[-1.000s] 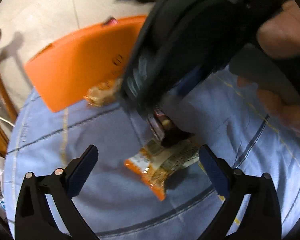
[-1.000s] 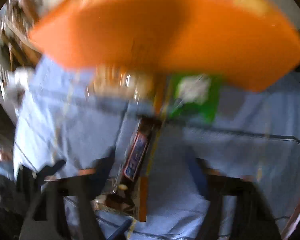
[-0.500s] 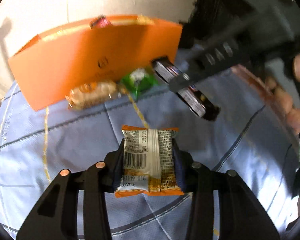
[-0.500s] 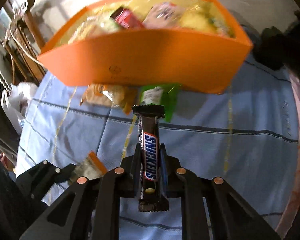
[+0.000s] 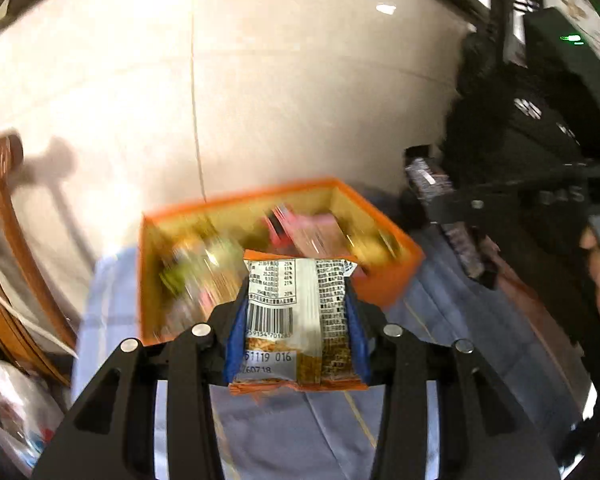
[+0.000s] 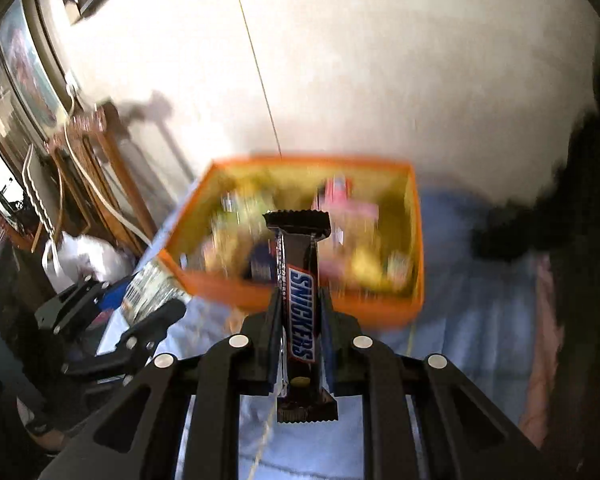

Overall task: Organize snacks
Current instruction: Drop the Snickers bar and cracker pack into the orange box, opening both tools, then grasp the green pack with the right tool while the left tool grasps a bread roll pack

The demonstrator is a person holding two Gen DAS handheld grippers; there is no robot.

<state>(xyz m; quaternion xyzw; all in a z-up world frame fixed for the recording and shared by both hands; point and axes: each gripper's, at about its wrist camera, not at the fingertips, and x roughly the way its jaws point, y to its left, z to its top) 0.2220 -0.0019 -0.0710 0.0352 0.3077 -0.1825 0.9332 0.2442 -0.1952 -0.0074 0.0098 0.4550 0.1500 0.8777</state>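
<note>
The box stood on the tablecloth at the table's far edge, with snack packets heaped inside it. Before it, above the cloth, the left gripper held 1 wafer packet; to its right, the right gripper held 1 Snickers bar. Wooden chairs stood left of the table.

Between the right jaws, the Snickers bar has a glossy foil wrapper; ahead, a smooth matt orange box on blue woven tablecloth.
</note>
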